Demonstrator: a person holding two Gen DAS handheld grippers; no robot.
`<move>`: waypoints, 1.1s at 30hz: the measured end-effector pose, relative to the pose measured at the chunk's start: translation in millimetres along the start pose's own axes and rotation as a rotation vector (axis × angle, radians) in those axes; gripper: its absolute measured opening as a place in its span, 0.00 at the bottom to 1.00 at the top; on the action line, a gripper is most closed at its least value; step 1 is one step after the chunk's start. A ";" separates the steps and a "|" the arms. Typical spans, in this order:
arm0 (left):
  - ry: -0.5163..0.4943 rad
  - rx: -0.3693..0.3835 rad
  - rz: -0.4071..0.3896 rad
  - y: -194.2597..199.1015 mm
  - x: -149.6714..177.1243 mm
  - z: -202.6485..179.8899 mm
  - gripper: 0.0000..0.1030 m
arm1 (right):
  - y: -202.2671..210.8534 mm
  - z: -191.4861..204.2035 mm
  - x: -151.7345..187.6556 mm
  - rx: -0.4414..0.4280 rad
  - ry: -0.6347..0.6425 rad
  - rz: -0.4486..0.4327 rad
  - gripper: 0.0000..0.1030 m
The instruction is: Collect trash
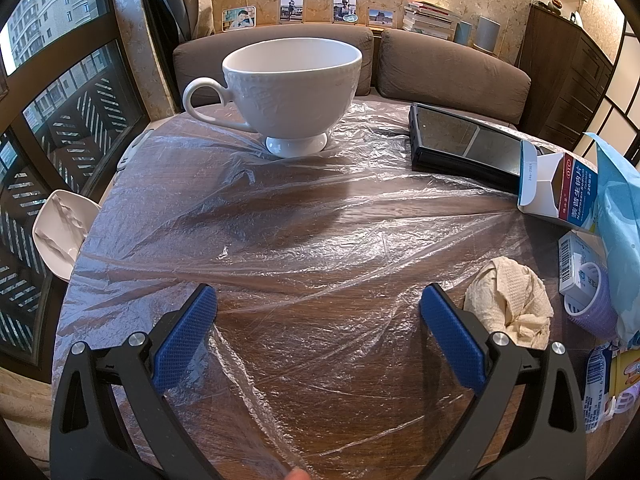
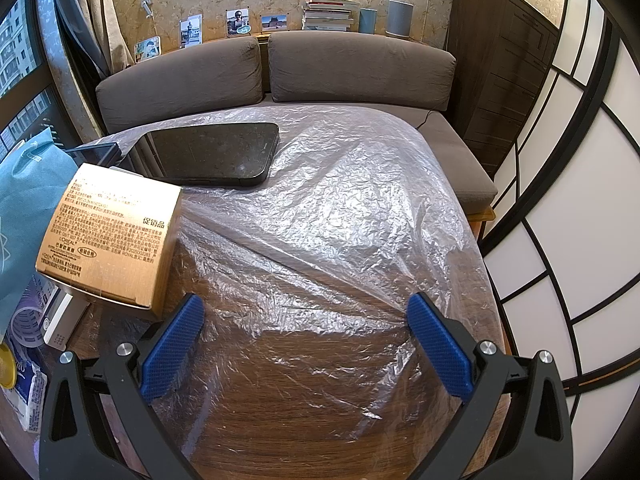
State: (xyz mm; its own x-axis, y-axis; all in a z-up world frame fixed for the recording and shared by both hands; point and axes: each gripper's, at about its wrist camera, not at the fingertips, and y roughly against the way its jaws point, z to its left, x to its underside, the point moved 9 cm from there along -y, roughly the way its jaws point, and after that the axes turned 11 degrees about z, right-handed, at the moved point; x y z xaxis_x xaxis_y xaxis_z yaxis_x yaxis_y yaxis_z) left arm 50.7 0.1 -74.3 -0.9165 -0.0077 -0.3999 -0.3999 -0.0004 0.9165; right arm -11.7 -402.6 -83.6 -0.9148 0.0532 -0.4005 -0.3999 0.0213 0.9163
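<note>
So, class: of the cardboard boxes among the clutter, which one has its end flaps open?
The blue and white medicine box beside the black tablet: its white flaps gape open. The gold box shows only closed printed faces.

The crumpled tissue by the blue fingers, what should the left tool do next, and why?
Probably shift the left tool a little to its right and close on the crumpled tissue. The tool is open and empty, and the tissue lies just outside its right finger on the table.

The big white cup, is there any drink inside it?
Cannot tell: the white cup stands upright on the plastic-covered table, and the left wrist view shows only its upper inside wall, not the bottom.
</note>
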 end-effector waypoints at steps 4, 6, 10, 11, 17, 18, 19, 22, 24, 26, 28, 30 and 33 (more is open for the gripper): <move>0.000 0.000 0.000 -0.5 -0.9 -0.3 0.99 | -0.5 -0.9 0.3 -0.001 0.001 0.000 0.96; 0.000 0.000 0.000 -0.8 -1.5 -0.6 0.99 | -0.8 -1.5 0.6 -0.001 0.001 0.000 0.96; 0.000 0.000 0.000 -1.5 -2.7 -1.0 0.99 | -1.0 -2.5 2.1 -0.002 0.004 -0.001 0.96; 0.000 0.000 0.000 -1.6 -3.0 -1.2 0.99 | -0.7 -5.5 2.3 -0.003 0.004 -0.001 0.96; -0.003 -0.024 0.007 4.3 0.5 6.5 0.99 | 4.7 -8.3 14.9 -0.019 0.009 0.018 0.96; 0.005 -0.024 -0.015 11.4 -2.4 7.7 0.99 | 9.9 -9.2 16.7 -0.029 0.008 0.009 0.96; 0.009 -0.020 -0.036 20.5 -2.8 8.7 0.99 | 16.8 -8.1 14.8 -0.036 0.006 0.002 0.96; -0.003 0.007 -0.100 52.4 -9.4 8.7 0.99 | 31.8 -7.8 14.3 -0.085 -0.007 -0.023 0.96; -0.033 0.055 -0.142 75.6 -13.4 -4.6 0.99 | 41.3 -4.4 10.4 -0.130 -0.019 -0.034 0.96; -0.075 0.110 -0.176 93.9 -16.0 -23.1 0.99 | 50.7 1.5 3.2 -0.175 -0.037 -0.046 0.96; -0.133 0.206 -0.190 111.1 -18.8 -51.2 0.99 | 56.5 9.5 -5.8 -0.228 -0.050 -0.060 0.96; -0.196 0.313 -0.175 120.3 -22.2 -84.8 0.99 | 59.3 18.6 -14.4 -0.260 -0.051 -0.066 0.96; -0.239 0.414 -0.139 117.6 -26.5 -123.5 0.99 | 54.9 38.2 -27.4 -0.274 -0.021 -0.057 0.96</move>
State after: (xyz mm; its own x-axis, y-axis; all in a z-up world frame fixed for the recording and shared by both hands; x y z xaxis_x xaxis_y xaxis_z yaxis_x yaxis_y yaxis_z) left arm 28.9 -123.2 44.4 -0.8110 0.1935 -0.5521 -0.4433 0.4125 0.7958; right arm -6.4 -364.8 -22.2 -0.8903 0.0808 -0.4481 -0.4535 -0.2462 0.8566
